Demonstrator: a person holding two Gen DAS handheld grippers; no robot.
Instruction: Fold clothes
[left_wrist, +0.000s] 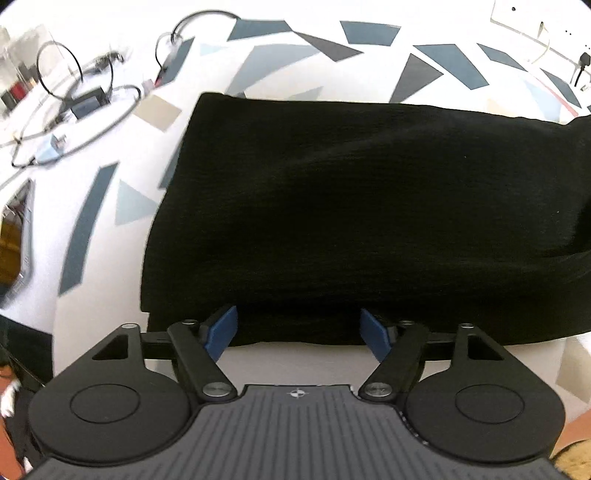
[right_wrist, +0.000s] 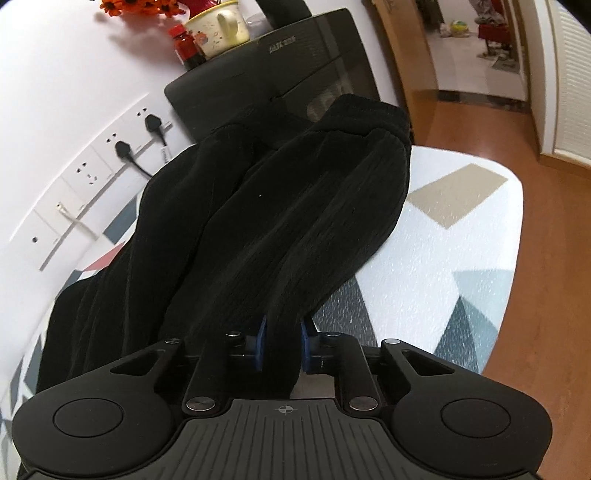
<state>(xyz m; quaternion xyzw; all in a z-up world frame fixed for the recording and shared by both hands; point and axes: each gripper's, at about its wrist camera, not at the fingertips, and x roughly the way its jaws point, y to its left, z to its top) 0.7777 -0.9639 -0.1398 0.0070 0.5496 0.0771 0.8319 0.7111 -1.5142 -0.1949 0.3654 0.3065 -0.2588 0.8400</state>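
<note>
Folding looks partway done, judging by how the black garment (left_wrist: 351, 206) lies: in the left wrist view it rests on the patterned table (left_wrist: 110, 258) as a broad, fairly neat slab with a straight left side and a doubled near edge, which suggests at least one fold is already in place. Its right end is not yet tidy; in the right wrist view the cloth rises in long bunched ridges toward a dark appliance (right_wrist: 266, 88) at the far side of the table, so that end has yet to be laid flat, and further folds probably remain. The left hand-held gripper (left_wrist: 298, 330) stands wide, its blue pads (left_wrist: 221, 330) on either side of the garment's near edge and gripping nothing; whether the pads touch the cloth cannot be told. The right hand-held gripper (right_wrist: 282, 345) is narrow, pinched on a thick roll of the garment that runs back between the fingers toward the camera, with the rest of the cloth stretching away ahead and to the left of it. Cables (left_wrist: 74, 96) lie on the far left of the table, well apart from the garment.
</note>
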